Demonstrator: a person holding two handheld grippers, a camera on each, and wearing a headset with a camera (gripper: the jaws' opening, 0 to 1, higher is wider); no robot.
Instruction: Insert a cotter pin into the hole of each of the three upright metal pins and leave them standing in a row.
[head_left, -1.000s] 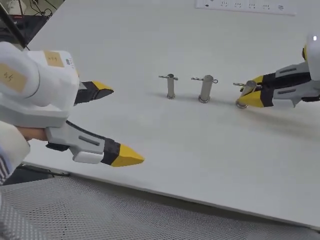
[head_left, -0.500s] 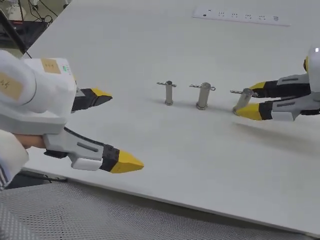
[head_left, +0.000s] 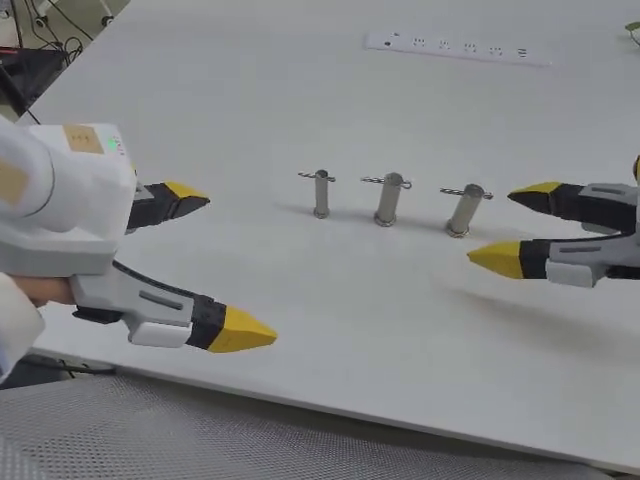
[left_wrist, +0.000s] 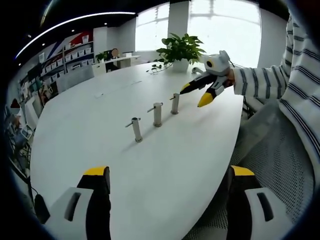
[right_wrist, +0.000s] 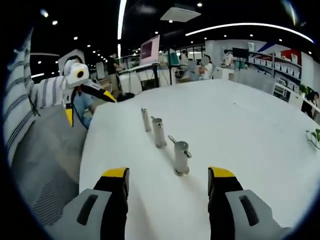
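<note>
Three metal pins, each with a cotter pin through its top, stand in a row mid-tabletop, the right gripper at 3 o'clock and the left gripper at 8 o'clock both with fingers spread, empty, the left's tan label unreadable.

Three metal pins, three cotter pins

In front of me, a wide, smooth white table carries three short silver metal pins, standing in a row that runs from 9 to 3 o'clock: left pin, middle pin, right pin. A long white power strip lies flat at 12 o'clock, well beyond them.
</note>
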